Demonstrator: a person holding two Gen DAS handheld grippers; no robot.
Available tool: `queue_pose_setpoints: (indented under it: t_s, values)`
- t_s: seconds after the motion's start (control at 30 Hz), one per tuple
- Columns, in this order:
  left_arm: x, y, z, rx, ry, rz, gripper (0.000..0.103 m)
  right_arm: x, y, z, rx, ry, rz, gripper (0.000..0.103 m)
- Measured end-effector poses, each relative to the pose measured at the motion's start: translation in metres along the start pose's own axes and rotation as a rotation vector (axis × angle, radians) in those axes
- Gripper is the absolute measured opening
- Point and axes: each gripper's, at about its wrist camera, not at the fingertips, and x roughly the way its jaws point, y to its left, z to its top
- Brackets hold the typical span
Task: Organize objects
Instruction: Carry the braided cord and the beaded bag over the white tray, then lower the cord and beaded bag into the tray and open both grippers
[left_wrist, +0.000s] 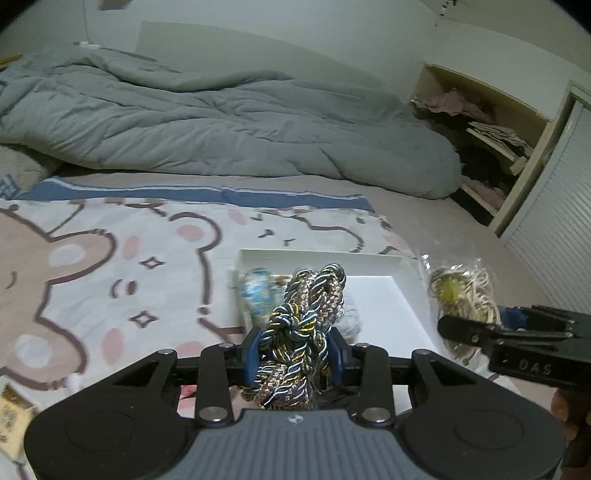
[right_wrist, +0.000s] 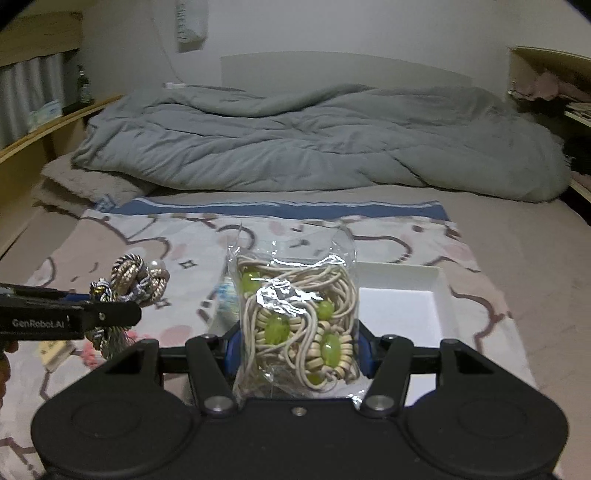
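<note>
Left wrist view: the left gripper (left_wrist: 295, 354) pinches a bundle of twisted cord (left_wrist: 303, 314), blue, gold and silver strands knotted together, between its blue pads (left_wrist: 250, 356). The cord stands up out of the gripper, above the near edge of a shallow white tray (left_wrist: 376, 295) that lies on a bear-print blanket (left_wrist: 110, 266) spread over the bed. A small pale blue object (left_wrist: 256, 291), too blurred to identify, lies in the tray's left part. To the right, the right gripper (left_wrist: 476, 332) comes in from the side, carrying a clear bag (left_wrist: 461, 291) just beside the tray's right wall.

In the right wrist view, the right gripper (right_wrist: 297, 354) is clamped on that bag (right_wrist: 295, 317), which is filled with cream elastic cords and green beads (right_wrist: 277, 328). The bag is upright between the pads, held over the blanket with the tray (right_wrist: 406, 306) behind it and to the right. The left gripper (right_wrist: 110, 314) with its cord (right_wrist: 133, 280) shows at the left edge, well apart from the bag. A rumpled grey duvet (right_wrist: 314, 144) covers the far half of the bed.
</note>
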Motion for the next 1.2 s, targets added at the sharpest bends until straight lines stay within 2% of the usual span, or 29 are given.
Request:
queue_pose_setpoints:
  t_s: [0.2, 0.5, 0.67, 0.8, 0.97, 1.1, 1.2]
  values:
    - [0.027, -0.021, 0.000, -0.009, 0.012, -0.059, 0.038, 0.008, -0.026, -0.006, 0.007, 0.036, -0.048, 0.059]
    - [0.068, -0.037, -0.014, -0.150, 0.059, -0.182, 0.038, 0.032, -0.064, -0.017, 0.058, 0.094, -0.118, 0.059]
    - [0.087, -0.050, -0.021, -0.197, 0.084, -0.239, 0.038, 0.047, -0.075, -0.027, 0.060, 0.136, -0.130, 0.059]
    - [0.102, -0.055, -0.028, -0.280, 0.113, -0.298, 0.038, 0.058, -0.082, -0.032, 0.062, 0.166, -0.140, 0.059]
    - [0.113, -0.064, -0.035, -0.274, 0.123, -0.293, 0.038, 0.064, -0.090, -0.038, 0.084, 0.187, -0.147, 0.059]
    - [0.118, -0.063, -0.038, -0.254, 0.140, -0.273, 0.045, 0.068, -0.094, -0.042, 0.093, 0.200, -0.149, 0.059]
    - [0.118, -0.064, -0.037, -0.215, 0.144, -0.250, 0.046, 0.073, -0.097, -0.045, 0.112, 0.214, -0.137, 0.059]
